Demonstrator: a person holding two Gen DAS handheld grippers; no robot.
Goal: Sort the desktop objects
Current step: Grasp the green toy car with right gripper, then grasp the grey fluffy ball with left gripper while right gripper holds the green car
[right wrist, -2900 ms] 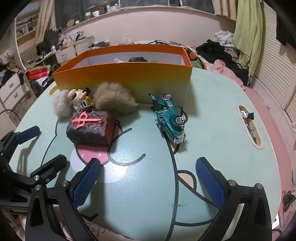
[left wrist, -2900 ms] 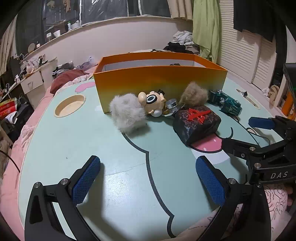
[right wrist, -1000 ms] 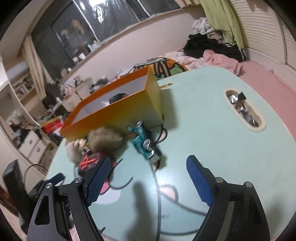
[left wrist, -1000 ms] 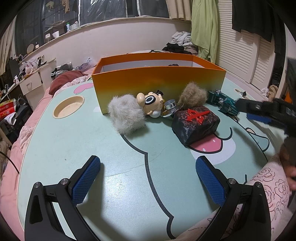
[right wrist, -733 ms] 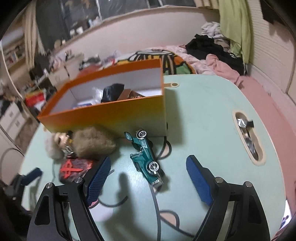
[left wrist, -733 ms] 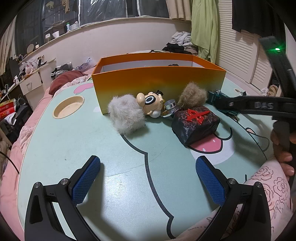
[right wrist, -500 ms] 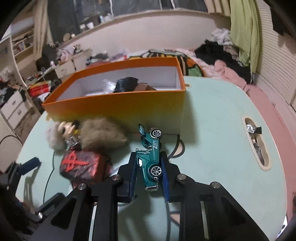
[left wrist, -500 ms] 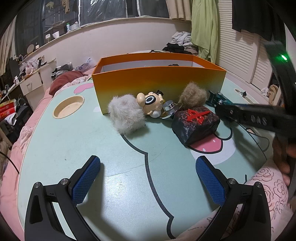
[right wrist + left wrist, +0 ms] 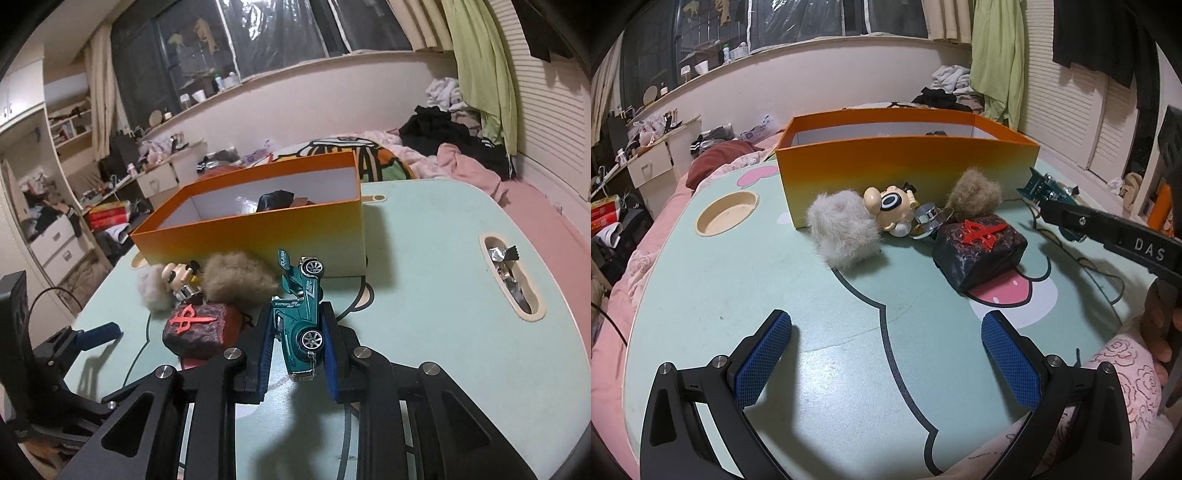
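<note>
My right gripper (image 9: 297, 332) is shut on a teal toy car (image 9: 301, 314), whose nose tilts up just off the pale green table (image 9: 424, 280). The same car (image 9: 1047, 188) and right gripper (image 9: 1056, 216) show at the right edge of the left wrist view. Behind it stands an orange box (image 9: 258, 229) (image 9: 905, 162) with dark items inside. In front of the box lie a grey fur ball (image 9: 844, 232), a big-eyed figurine (image 9: 892, 208), a metal piece (image 9: 927, 218), a brown fur ball (image 9: 975, 192) and a dark block with a red emblem (image 9: 979, 251). My left gripper (image 9: 886, 354) hovers open over bare table.
A round recess (image 9: 726, 212) sits in the table at the left, an oval recess (image 9: 511, 277) with foil wrappers at the right. A black cable (image 9: 1097, 266) trails over the table. A hand (image 9: 1160, 325) and a floral sleeve (image 9: 1123, 369) are at the near right.
My right gripper went from wide open to shut on the teal car, then lifted and tilted it. The left gripper and the other objects stayed where they were.
</note>
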